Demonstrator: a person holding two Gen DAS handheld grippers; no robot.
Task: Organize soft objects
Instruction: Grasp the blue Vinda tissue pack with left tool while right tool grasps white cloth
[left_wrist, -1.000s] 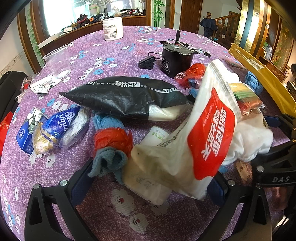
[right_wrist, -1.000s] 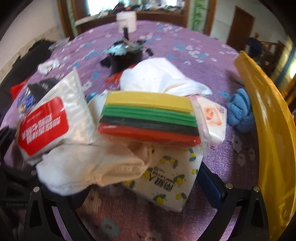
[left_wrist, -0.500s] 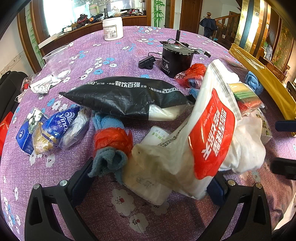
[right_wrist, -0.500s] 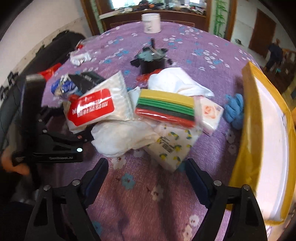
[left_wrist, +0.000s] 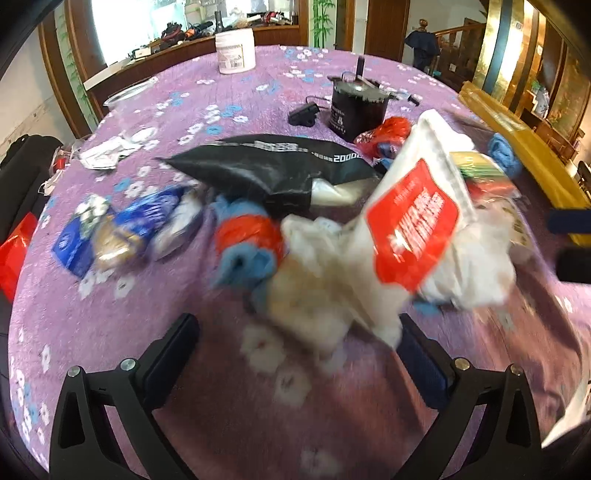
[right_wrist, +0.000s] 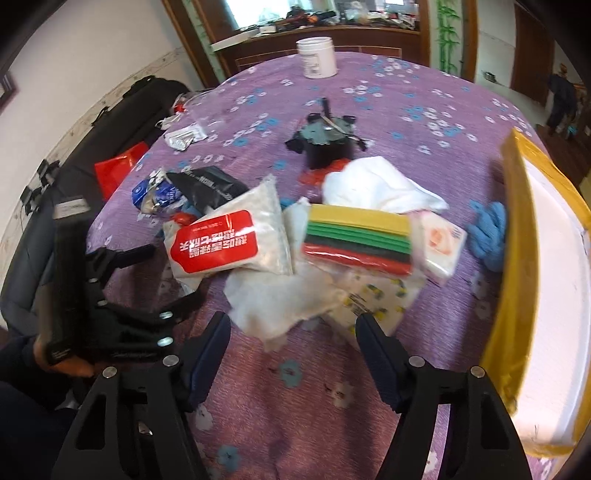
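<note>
**Both grippers above the soft-goods pile, neither holding anything**

Right gripper (right_wrist: 293, 328): pitched steeply down toward the purple flowered tablecloth (right_wrist: 424, 110). Jaws partly apart and closing; only bare cloth between the pads. The white rag (right_wrist: 273, 302) lies just past the fingertips, with the lemon-print tissue pack (right_wrist: 384, 295) beside it. The stack of coloured sponge cloths (right_wrist: 358, 236) rests on top of that pile, farther out. Yellow-rimmed tray (right_wrist: 517, 236) stands at the right edge of view.

Left gripper (left_wrist: 295, 328): same downward pitch, jaws wide apart, pads clear of everything. Its view is motion-blurred. The white bag with the red label (left_wrist: 410, 221) leans on the pile just beyond the right fingertip; whether they touch I cannot tell. A blue towel in a red band (left_wrist: 247, 240) lies ahead, left of the bag. A hand (right_wrist: 66, 365) grips this tool's handle.
</note>
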